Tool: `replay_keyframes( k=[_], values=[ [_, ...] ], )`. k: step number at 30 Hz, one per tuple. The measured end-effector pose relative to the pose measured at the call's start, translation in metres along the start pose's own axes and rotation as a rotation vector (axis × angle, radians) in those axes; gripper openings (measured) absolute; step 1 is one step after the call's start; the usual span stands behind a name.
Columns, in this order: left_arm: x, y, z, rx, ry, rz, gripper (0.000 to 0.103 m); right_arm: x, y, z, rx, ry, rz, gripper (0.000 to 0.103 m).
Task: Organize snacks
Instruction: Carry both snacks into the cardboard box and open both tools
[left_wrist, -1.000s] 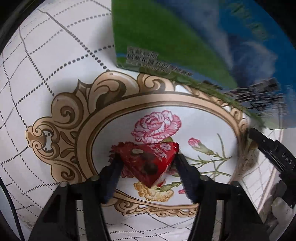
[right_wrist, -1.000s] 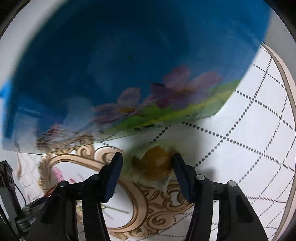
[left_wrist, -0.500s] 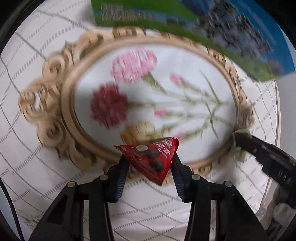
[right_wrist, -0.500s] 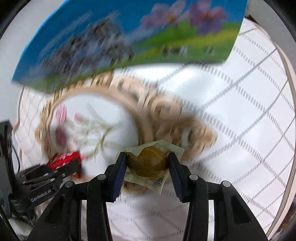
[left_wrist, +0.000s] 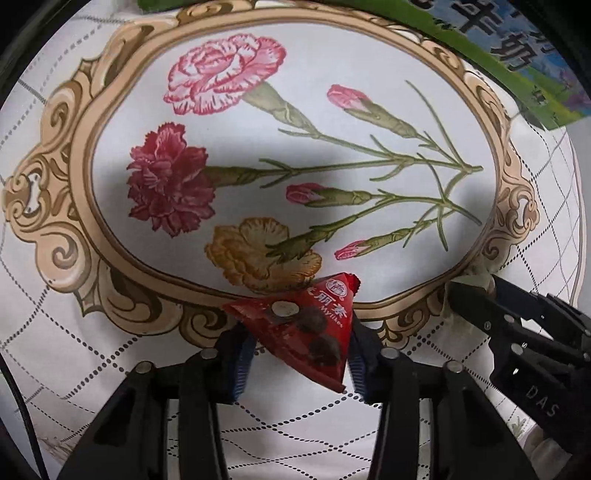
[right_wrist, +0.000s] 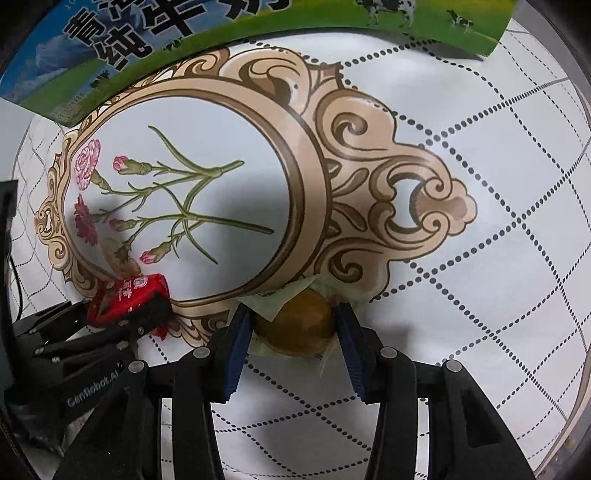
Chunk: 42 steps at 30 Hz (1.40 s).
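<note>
Through the left wrist camera I see my left gripper clamped narrow on a red triangular foil snack packet with chocolate pieces printed on it; the packet hangs clear above the white quilted desk covering with a printed carnation medallion; the blue-and-green milk carton box stands at the far edge, well apart from the packet; my right gripper shows low on the right side.

Through the right wrist camera my right gripper is closed on a round brown sweet in a clear, pale-green-edged wrapper, the blue ribbed pads pressing its sides; the sweet sits over the lower rim of the medallion; the left gripper with the red packet is just beside it to the left; the carton spans the top.

My judgement: both snacks are in transit toward the carton; I would keep both grips firm, carry level, keep the two grippers apart so they do not knock, and release each only once it is over its place, since the slick wrapper could slip under a loosened hold.
</note>
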<state>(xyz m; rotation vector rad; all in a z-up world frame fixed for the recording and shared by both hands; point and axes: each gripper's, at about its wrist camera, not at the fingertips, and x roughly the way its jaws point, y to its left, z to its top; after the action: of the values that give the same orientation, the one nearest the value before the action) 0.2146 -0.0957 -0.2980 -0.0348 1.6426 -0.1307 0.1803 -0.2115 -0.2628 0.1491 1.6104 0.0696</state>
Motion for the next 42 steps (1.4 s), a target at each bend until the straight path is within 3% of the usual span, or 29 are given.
replay_keyframes(
  k=[7,12,18,23,26,30,34,38,39,40,42],
  values=[
    [-0.047,-0.019,-0.017,0.031,-0.06,-0.04,0.037,-0.033,0.004,-0.008,0.004,-0.051,0.052,0.048],
    [-0.112,-0.039,-0.019,0.069,-0.149,-0.106,0.037,-0.082,0.012,-0.006,-0.005,-0.133,0.11,0.048],
    [-0.21,-0.053,0.033,0.11,-0.309,-0.186,0.037,-0.175,0.017,0.03,-0.033,-0.276,0.164,0.048],
    [-0.261,-0.039,0.094,0.127,-0.378,-0.159,0.037,-0.235,0.025,0.074,-0.069,-0.374,0.147,0.048],
    [-0.259,-0.034,0.131,0.125,-0.35,-0.133,0.037,-0.249,0.026,0.109,-0.077,-0.393,0.113,0.048],
    [-0.228,-0.026,0.179,0.117,-0.258,-0.087,0.037,-0.238,0.021,0.148,-0.077,-0.362,0.07,0.048],
    [-0.183,-0.023,0.202,0.133,-0.183,-0.016,0.037,-0.205,0.014,0.185,-0.046,-0.276,0.081,0.048],
    [-0.154,-0.02,0.213,0.126,-0.119,-0.006,0.04,-0.168,0.007,0.205,-0.002,-0.183,0.111,0.049],
    [-0.147,-0.019,0.215,0.125,-0.103,0.01,0.04,-0.162,0.006,0.208,0.004,-0.156,0.107,0.052],
    [-0.145,-0.019,0.216,0.121,-0.099,0.016,0.043,-0.157,0.004,0.209,0.012,-0.137,0.095,0.066],
    [-0.138,-0.014,0.217,0.097,-0.09,0.002,0.067,-0.154,0.003,0.208,0.009,-0.128,0.076,0.09]
  ],
)
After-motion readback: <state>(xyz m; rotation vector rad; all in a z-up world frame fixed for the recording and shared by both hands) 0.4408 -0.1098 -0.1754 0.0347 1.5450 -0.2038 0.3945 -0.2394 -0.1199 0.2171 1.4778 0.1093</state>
